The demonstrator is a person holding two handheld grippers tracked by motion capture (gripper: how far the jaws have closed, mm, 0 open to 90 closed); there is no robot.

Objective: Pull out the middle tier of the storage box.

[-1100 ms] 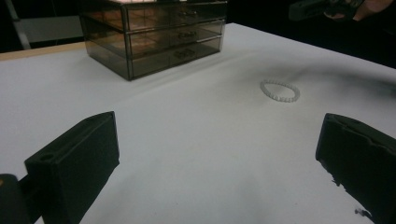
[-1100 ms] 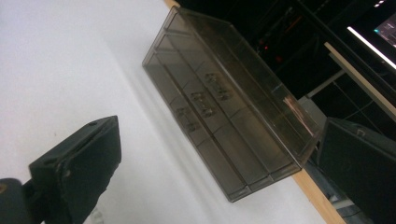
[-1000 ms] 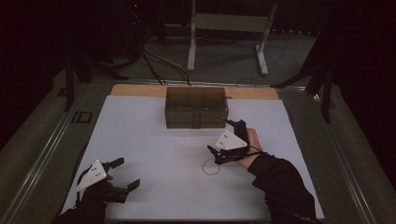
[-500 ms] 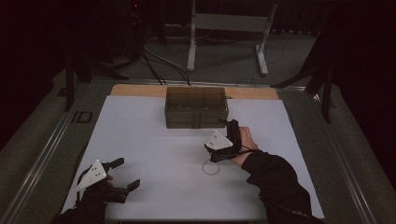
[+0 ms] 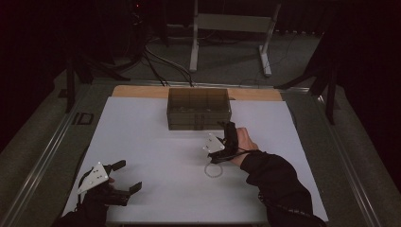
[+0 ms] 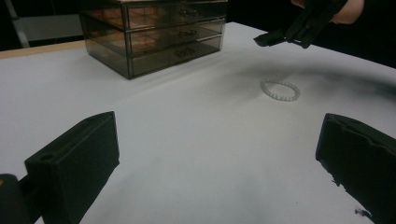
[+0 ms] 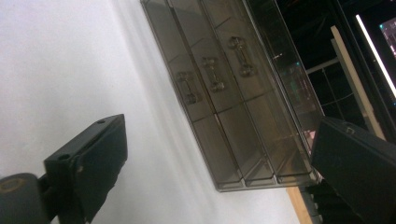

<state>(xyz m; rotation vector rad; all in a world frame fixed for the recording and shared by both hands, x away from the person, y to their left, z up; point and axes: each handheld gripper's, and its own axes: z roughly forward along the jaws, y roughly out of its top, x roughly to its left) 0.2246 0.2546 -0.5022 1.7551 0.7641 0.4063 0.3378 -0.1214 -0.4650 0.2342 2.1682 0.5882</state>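
Your right gripper (image 5: 226, 142) hangs above the white table (image 5: 142, 137), just in front of the drawer box (image 5: 199, 109), its jaws wide apart and holding nothing. The right gripper view looks along those jaws at the box front (image 7: 233, 107), tilted hard in that view: smoky see-through plastic, smooth and glossy, three shallow drawers stacked, each with a small clear handle (image 7: 213, 74) at its middle. All three drawers sit flush and shut. The box is a low rectangular block, its long axis running across the table, its front facing you.

The bracelet (image 5: 213, 170) lies flat on the table on your side of the right gripper, apart from it and well short of the box. In the left gripper view it (image 6: 280, 90) reads as a ring of small pale beads, knobbly, a slightly flattened loop, so no clear end or heading; the right gripper (image 6: 303, 23) hangs above and beyond it.

Your left gripper (image 5: 124, 176) rests low at the near left corner of the table, jaws wide, empty, well apart from bracelet and box. Table surface is matte white, with a bare wooden strip (image 5: 137, 91) along its far edge.
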